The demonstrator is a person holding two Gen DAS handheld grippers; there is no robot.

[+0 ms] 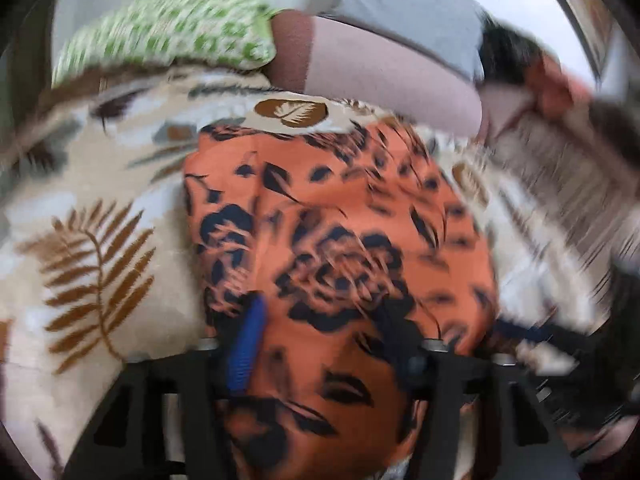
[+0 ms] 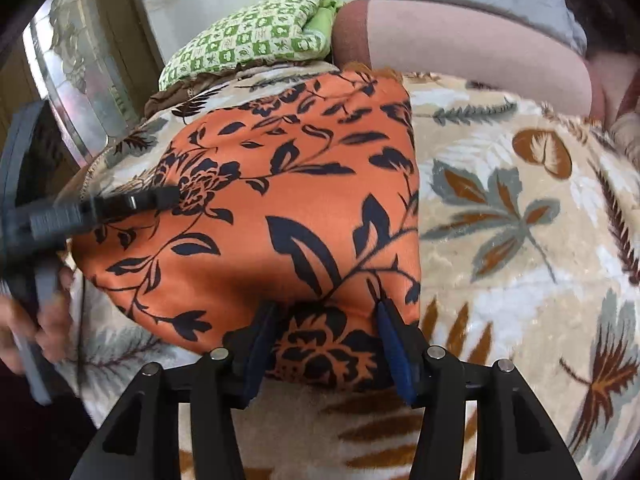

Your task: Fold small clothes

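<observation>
From your left wrist view, blurred as it is, the left tool [image 1: 320, 356] looks released, its jaws spread with the orange floral garment [image 1: 340, 240] lying between and ahead of them on the leaf-print blanket [image 1: 92, 248].

In your right wrist view, the right tool [image 2: 326, 340] straddles the garment's near edge, pads seemingly clenched on a bunched fold. The cloth looks folded once already; I'd judge more folding and smoothing remain.
</observation>
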